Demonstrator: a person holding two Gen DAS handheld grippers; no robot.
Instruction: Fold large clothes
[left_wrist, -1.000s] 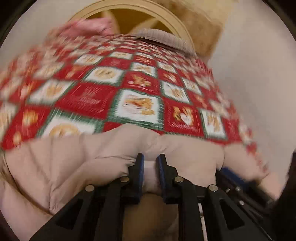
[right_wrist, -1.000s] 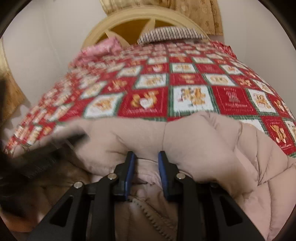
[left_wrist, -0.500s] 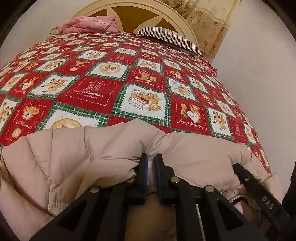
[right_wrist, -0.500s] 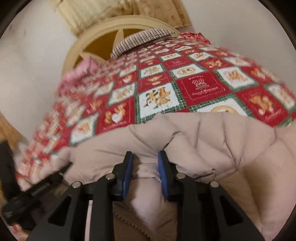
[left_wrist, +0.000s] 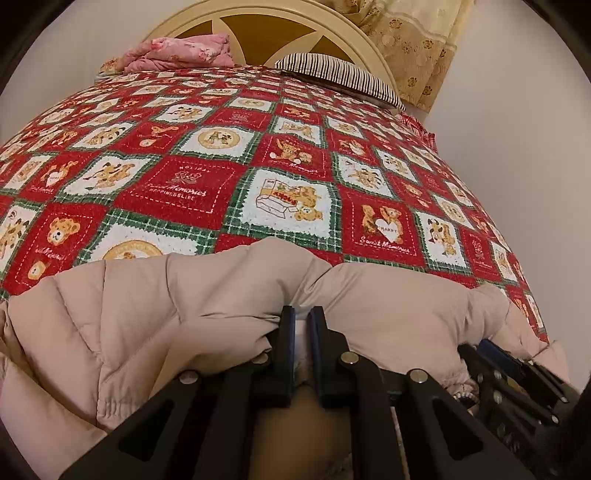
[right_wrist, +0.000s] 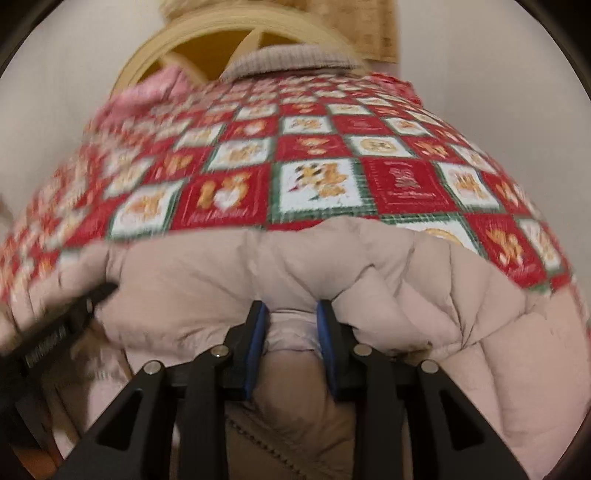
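A pale pink quilted puffer jacket (left_wrist: 147, 306) lies bunched at the near end of the bed; it also shows in the right wrist view (right_wrist: 207, 280). My left gripper (left_wrist: 302, 321) is shut on a fold of the jacket's edge, jaws nearly together. My right gripper (right_wrist: 291, 317) is shut on a thicker bunch of the jacket, jaws a little apart. The right gripper shows at the lower right of the left wrist view (left_wrist: 517, 369); the left gripper shows at the left of the right wrist view (right_wrist: 66, 325). The right wrist view is blurred.
The bed carries a red, green and white teddy-bear quilt (left_wrist: 229, 177). At its head are a striped pillow (left_wrist: 340, 74), a folded pink blanket (left_wrist: 181, 55) and a cream round headboard (left_wrist: 347, 33). A lace curtain (left_wrist: 417, 44) hangs at the right. White walls flank the bed.
Both grippers stay shut on the jacket. The right gripper has swung so the bed looks centred again, with blur. The left gripper's jaws have closed slightly since a second ago.
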